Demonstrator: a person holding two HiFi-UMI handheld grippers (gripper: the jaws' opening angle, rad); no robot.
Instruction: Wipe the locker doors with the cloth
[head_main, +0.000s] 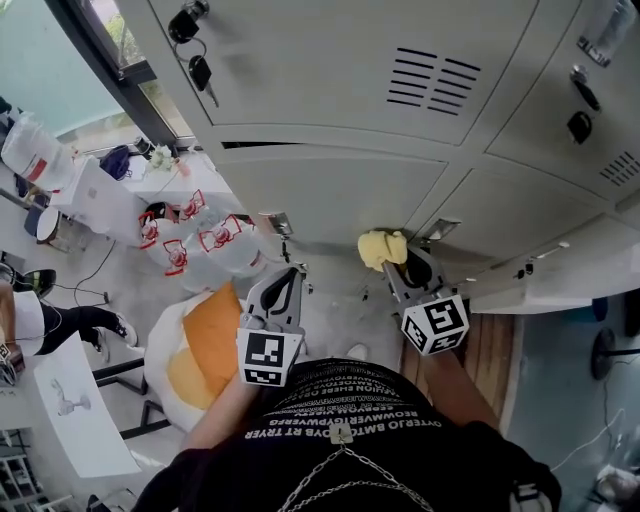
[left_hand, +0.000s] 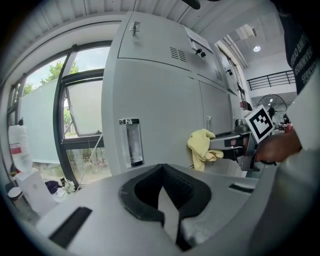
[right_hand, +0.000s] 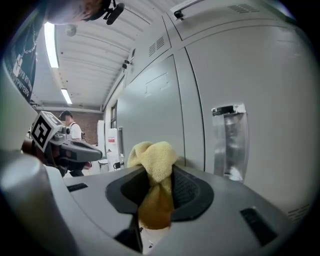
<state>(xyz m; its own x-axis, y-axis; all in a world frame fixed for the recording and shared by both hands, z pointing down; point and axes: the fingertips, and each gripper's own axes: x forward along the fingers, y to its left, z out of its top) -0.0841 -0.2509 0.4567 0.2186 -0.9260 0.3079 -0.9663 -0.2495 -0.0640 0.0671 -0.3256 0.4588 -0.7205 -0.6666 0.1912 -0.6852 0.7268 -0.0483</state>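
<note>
The yellow cloth (head_main: 381, 248) is bunched between the jaws of my right gripper (head_main: 392, 262), which is shut on it. The cloth (left_hand: 201, 145) hangs close to the grey locker door (head_main: 330, 195), near the seam between two lower doors; contact cannot be told. In the right gripper view the cloth (right_hand: 156, 162) fills the jaws of the right gripper (right_hand: 160, 175). My left gripper (head_main: 287, 283) is held a little left of it, pointed at the same door (left_hand: 160, 100). Its jaws (left_hand: 162, 170) are shut on nothing.
Recessed metal handles (head_main: 278, 222) (right_hand: 227, 142) sit in the doors. Keys (head_main: 200, 70) hang from an upper lock. On the floor at left are red-printed plastic bags (head_main: 200, 245), an orange-and-white bag (head_main: 205, 350), a table (head_main: 75, 420) and a person (head_main: 30, 320). A wooden platform (head_main: 490, 350) lies at right.
</note>
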